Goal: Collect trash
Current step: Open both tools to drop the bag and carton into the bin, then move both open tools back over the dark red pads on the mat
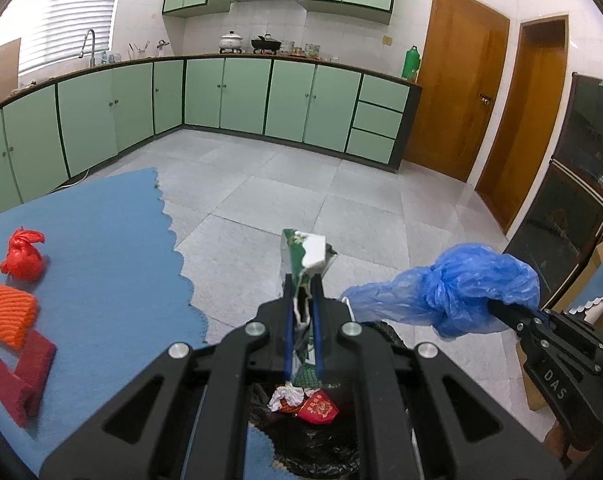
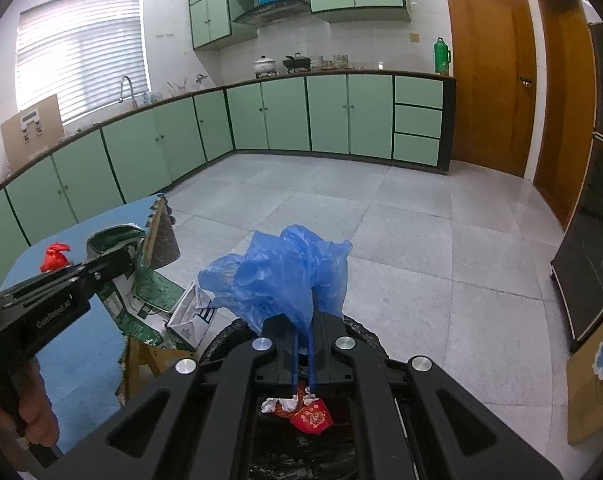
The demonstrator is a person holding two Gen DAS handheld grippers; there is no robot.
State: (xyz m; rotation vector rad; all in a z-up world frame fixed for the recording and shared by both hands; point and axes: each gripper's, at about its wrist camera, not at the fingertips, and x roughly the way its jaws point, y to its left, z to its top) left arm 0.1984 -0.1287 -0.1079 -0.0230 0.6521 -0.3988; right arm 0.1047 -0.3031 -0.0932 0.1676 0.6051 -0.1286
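Observation:
My left gripper (image 1: pixel 303 280) is shut on a crushed green and white carton (image 1: pixel 303 254), which sticks up past the fingertips. To its right, my right gripper (image 1: pixel 497 310) is shut on a crumpled blue plastic bag (image 1: pixel 461 284). In the right wrist view the blue plastic bag (image 2: pixel 285 276) bulges over the right gripper (image 2: pixel 315 292), and the left gripper (image 2: pixel 113 260) holds the carton (image 2: pixel 149 296) at the left. Both grippers hang over a bin with a black liner (image 1: pixel 301 440) that holds a red packet (image 1: pixel 319 410) and crumpled paper (image 1: pixel 285 396).
A table under a blue cloth (image 1: pixel 101 240) carries a knotted red bag (image 1: pixel 23 258), an orange knitted piece (image 1: pixel 7 314) and a dark red folded item (image 1: pixel 21 376). A wooden stool (image 2: pixel 141 356) stands beside the bin. Green cabinets, wooden doors and a dark cabinet (image 1: pixel 573 200) ring the tiled floor.

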